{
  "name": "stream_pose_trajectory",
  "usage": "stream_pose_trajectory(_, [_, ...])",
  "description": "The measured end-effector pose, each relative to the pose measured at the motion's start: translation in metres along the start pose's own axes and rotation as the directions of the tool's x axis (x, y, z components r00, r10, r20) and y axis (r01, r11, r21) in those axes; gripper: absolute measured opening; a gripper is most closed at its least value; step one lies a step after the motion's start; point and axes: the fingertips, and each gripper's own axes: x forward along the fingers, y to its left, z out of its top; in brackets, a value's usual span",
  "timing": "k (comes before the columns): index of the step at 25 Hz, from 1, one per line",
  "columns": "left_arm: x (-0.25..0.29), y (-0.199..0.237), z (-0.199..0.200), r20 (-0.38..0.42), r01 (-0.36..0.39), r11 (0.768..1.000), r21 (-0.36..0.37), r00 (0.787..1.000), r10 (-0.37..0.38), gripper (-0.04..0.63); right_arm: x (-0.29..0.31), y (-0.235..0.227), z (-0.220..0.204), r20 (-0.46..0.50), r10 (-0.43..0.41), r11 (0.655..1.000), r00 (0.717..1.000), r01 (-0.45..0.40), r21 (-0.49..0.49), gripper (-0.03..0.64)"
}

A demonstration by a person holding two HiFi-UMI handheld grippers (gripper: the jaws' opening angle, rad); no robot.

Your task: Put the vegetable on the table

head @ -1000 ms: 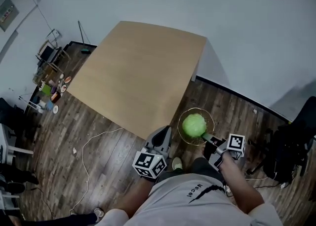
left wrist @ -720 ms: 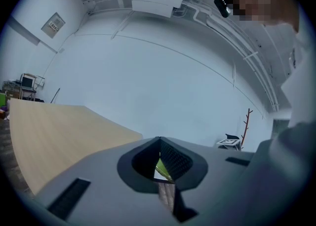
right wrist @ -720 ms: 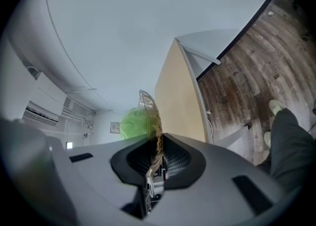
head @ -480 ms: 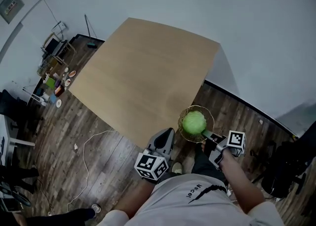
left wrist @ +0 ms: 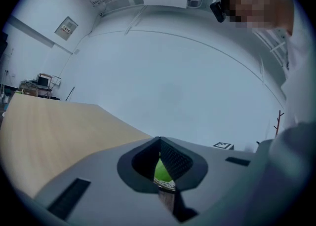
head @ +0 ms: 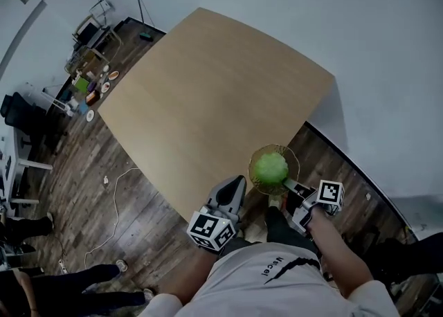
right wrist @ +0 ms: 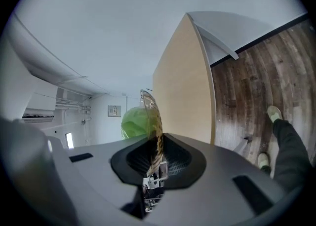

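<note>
A round green vegetable [head: 270, 167] sits in a clear amber glass bowl [head: 291, 160]. My right gripper [head: 289, 185] is shut on the bowl's near rim and holds it in the air beside the near right edge of the beige table [head: 208, 94]. In the right gripper view the rim [right wrist: 150, 106] runs between the jaws of my right gripper [right wrist: 158, 141], with the vegetable [right wrist: 134, 121] behind it. My left gripper [head: 237, 180] hovers just left of the bowl, shut and holding nothing. The vegetable [left wrist: 162, 171] shows through the slit of the left gripper [left wrist: 159, 141].
Dark wood floor surrounds the table. A white cable [head: 121, 198] lies on the floor at the left. A cluttered rack [head: 86, 84] stands by the far left wall. A person's legs [head: 104, 302] show at the bottom left. A white wall rises behind the table.
The table has slid lower and nearer in the head view. The bowl, still in my right gripper, and my left gripper now sit closer to the table's near edge.
</note>
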Motion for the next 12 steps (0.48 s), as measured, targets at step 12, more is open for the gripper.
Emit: stream_pose_trajectory(12, [0.053, 0.010, -0.018, -0.017, -0.144, 0.989, -0.026, 0.989, 0.144, 0.012, 0.045, -0.057, 0.075, -0.116, -0.041, 0.999, 0.992, 0.039, -0.013, 0.041])
